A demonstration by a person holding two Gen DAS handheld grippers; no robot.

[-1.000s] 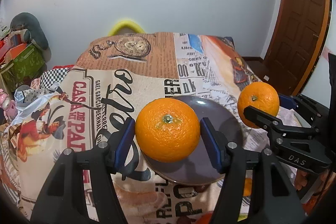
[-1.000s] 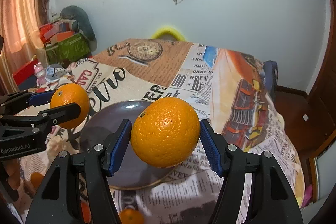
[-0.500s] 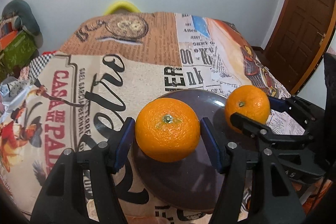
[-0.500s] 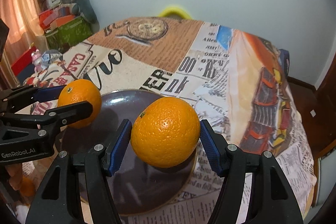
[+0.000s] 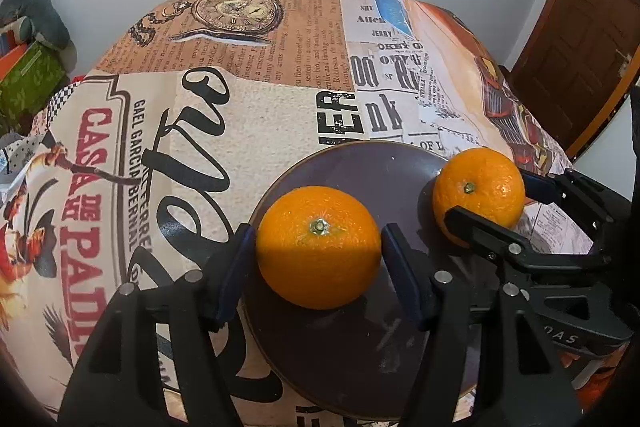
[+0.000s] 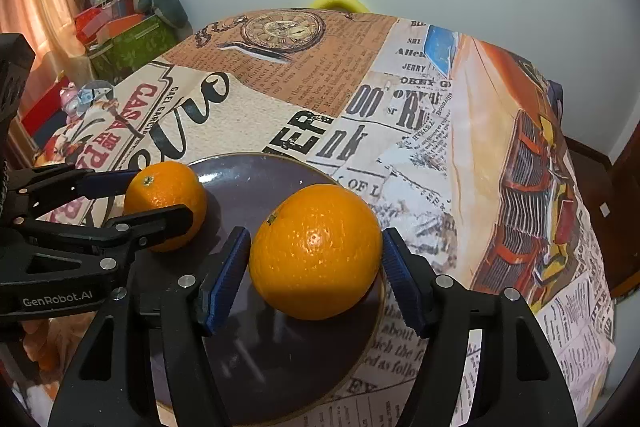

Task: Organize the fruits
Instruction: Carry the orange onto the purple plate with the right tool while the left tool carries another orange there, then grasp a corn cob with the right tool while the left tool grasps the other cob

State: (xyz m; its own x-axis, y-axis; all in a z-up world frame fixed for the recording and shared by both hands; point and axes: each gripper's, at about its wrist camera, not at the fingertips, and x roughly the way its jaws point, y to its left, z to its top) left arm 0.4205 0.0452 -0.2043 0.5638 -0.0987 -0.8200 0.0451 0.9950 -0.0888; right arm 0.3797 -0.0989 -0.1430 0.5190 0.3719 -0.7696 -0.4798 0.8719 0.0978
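Observation:
A dark round plate point(image 5: 352, 167) lies on the newspaper-print tablecloth point(image 5: 240, 115). My left gripper point(image 5: 318, 241) is shut on an orange point(image 5: 318, 247), stem up, low over the plate's left half. To its right, my right gripper point(image 5: 490, 199) is shut on a second orange point(image 5: 478, 193) at the plate's right rim. In the right wrist view the right gripper point(image 6: 316, 245) holds its orange point(image 6: 316, 251) just above the plate point(image 6: 256, 187), and the left gripper point(image 6: 160, 195) with its orange point(image 6: 164, 199) is at the left. I cannot tell whether either fruit rests on the plate.
The cloth-covered table drops off at the right edge point(image 6: 580, 227). A green box point(image 6: 128, 43) and a grey plush sit beyond the table's left side. A yellow chair back point(image 6: 336, 1) is behind the table, and a brown door point(image 5: 584, 47) is at the right.
Both grippers have sunk and tilted down toward the plate with their oranges. The plate now looks larger and closer under both fruits. Both grips are unchanged.

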